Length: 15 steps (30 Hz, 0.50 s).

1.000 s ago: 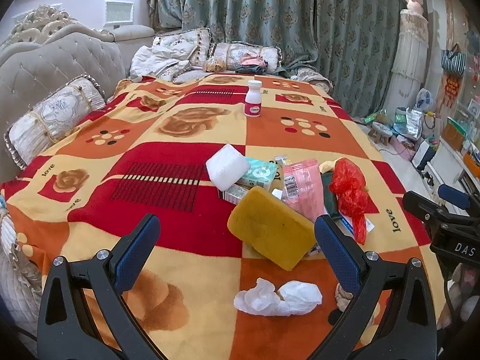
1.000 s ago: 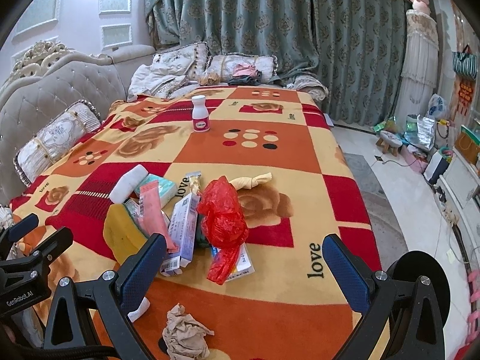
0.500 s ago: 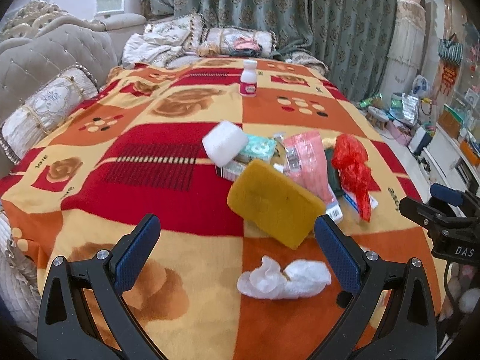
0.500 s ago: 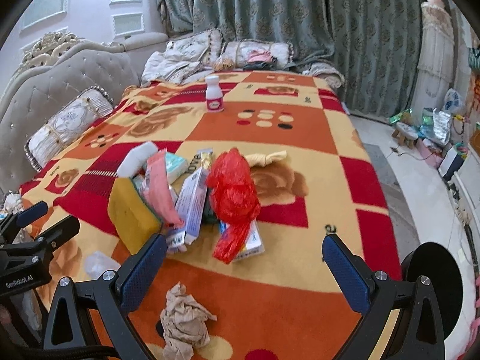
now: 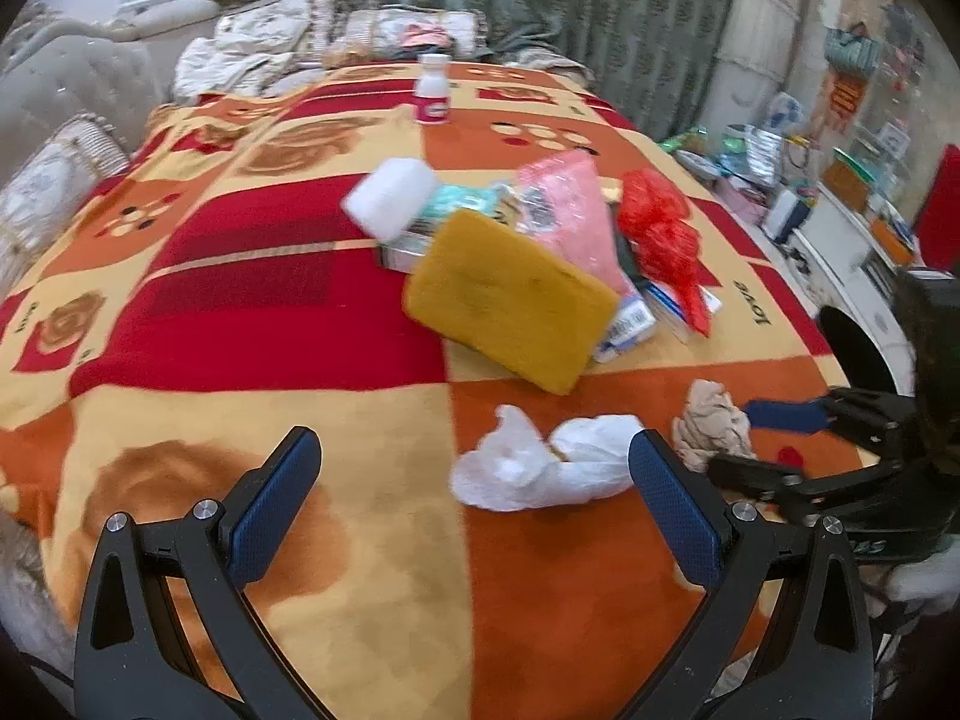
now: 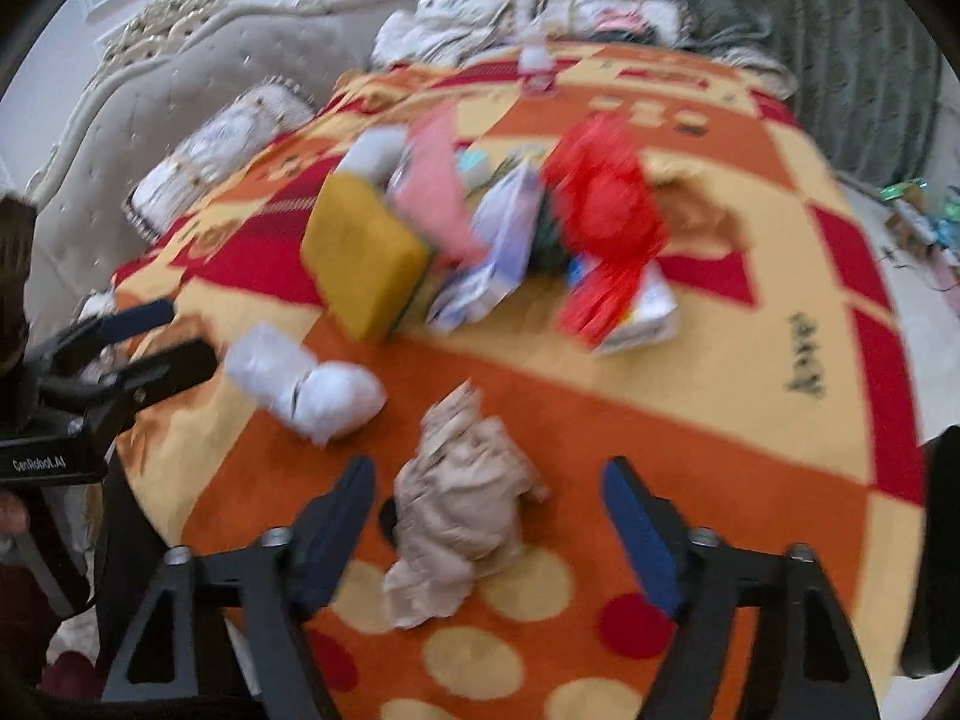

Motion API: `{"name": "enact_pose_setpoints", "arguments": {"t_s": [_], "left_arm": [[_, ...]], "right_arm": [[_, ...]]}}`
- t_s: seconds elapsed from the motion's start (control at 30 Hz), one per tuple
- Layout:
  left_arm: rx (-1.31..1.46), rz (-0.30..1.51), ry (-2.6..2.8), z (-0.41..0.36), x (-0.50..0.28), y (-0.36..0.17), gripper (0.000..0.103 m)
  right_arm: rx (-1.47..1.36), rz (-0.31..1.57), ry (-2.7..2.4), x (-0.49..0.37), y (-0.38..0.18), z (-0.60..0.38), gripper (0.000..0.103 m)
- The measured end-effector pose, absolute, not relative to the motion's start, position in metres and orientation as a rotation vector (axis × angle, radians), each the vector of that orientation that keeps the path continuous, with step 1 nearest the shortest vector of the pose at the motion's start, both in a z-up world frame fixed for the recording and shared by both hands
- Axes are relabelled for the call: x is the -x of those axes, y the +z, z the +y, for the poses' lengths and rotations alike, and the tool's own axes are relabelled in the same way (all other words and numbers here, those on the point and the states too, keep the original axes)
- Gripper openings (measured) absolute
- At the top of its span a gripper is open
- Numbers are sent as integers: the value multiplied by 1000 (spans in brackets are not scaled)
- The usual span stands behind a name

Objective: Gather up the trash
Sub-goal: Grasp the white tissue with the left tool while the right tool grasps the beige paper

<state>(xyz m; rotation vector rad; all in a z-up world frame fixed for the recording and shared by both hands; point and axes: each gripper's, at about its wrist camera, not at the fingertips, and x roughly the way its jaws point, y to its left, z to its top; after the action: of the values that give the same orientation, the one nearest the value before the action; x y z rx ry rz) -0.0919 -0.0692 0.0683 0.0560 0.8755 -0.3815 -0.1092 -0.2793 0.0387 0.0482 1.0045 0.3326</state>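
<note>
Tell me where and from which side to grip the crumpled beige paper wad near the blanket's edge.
Grip the crumpled beige paper wad across its thick middle, coming steeply from above. It lies loose on the patterned blanket, apart from the white plastic wad. The right gripper already straddles it, its jaws closing, pads not yet touching.

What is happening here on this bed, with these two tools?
A person is collecting trash from a bed blanket with two handheld grippers. The right gripper is closing around a crumpled beige tissue, not yet pressing it. The left gripper is open near a white wad. A pile with a yellow sponge is untouched.
</note>
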Motion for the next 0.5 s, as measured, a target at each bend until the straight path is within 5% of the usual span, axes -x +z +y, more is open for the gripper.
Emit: {"name": "enact_pose_setpoints", "arguments": {"t_s": [0.17, 0.3, 0.5], "left_arm": [[-142, 928, -436, -92, 83, 47, 99], [-140, 997, -547, -106, 80, 34, 43], [-108, 990, -578, -114, 82, 48, 30]], "right_arm": [[-44, 1034, 348, 107, 22, -276, 48], [-65, 1011, 353, 107, 29, -284, 38], [-60, 968, 324, 110, 46, -301, 34]]}}
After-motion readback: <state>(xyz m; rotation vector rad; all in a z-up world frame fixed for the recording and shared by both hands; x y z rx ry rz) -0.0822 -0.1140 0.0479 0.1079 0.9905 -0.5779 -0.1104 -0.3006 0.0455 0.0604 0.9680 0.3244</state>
